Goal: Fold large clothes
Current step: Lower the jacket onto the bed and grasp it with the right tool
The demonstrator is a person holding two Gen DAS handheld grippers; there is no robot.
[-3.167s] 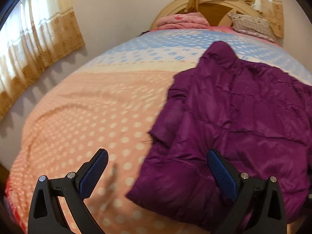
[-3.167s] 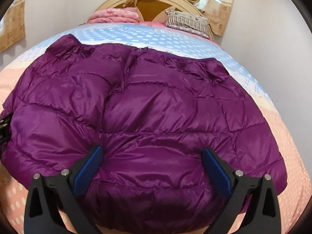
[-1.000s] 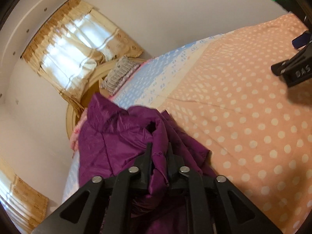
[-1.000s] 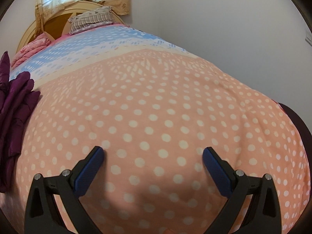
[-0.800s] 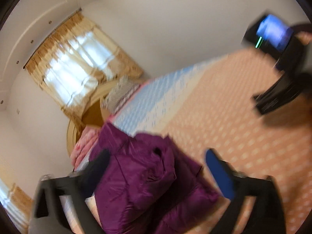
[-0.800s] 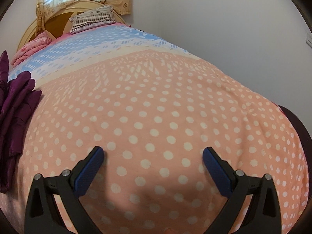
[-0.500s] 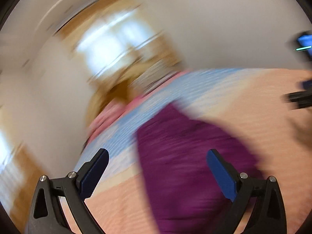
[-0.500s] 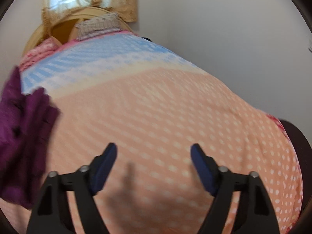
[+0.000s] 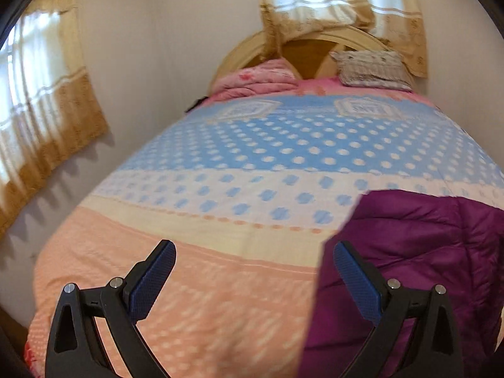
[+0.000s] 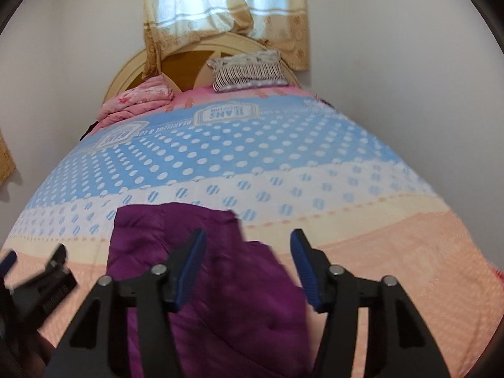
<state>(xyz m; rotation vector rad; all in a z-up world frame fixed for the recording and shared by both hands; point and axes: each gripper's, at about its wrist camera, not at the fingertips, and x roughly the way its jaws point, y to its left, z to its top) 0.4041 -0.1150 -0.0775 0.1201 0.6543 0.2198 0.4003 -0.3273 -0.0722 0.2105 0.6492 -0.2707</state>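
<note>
A purple quilted jacket (image 9: pixel 419 252) lies folded lengthwise on the dotted bedspread (image 9: pixel 236 163); the right wrist view shows the jacket (image 10: pixel 220 283) as a narrow strip running away from me. My left gripper (image 9: pixel 253 271) hangs wide open above the bed, just left of the jacket's edge, holding nothing. My right gripper (image 10: pixel 247 261) hovers over the jacket's near part. Its jaws are closing, with only air between the blue pads (image 10: pixel 192 264). The left gripper (image 10: pixel 34 271) also shows at the left edge of the right wrist view.
At the head of the bed lie a striped pillow (image 10: pixel 249 69) and a pink folded quilt (image 10: pixel 138 100), against a round wooden headboard (image 9: pixel 252 53). Curtained windows (image 9: pixel 37 113) stand on the left wall and behind the headboard. White walls close in on both sides of the bed.
The left gripper let go of the jacket, opened wide, rolled upright and swung left. The right gripper moved from bare bedspread to above the jacket, its jaws narrowing.
</note>
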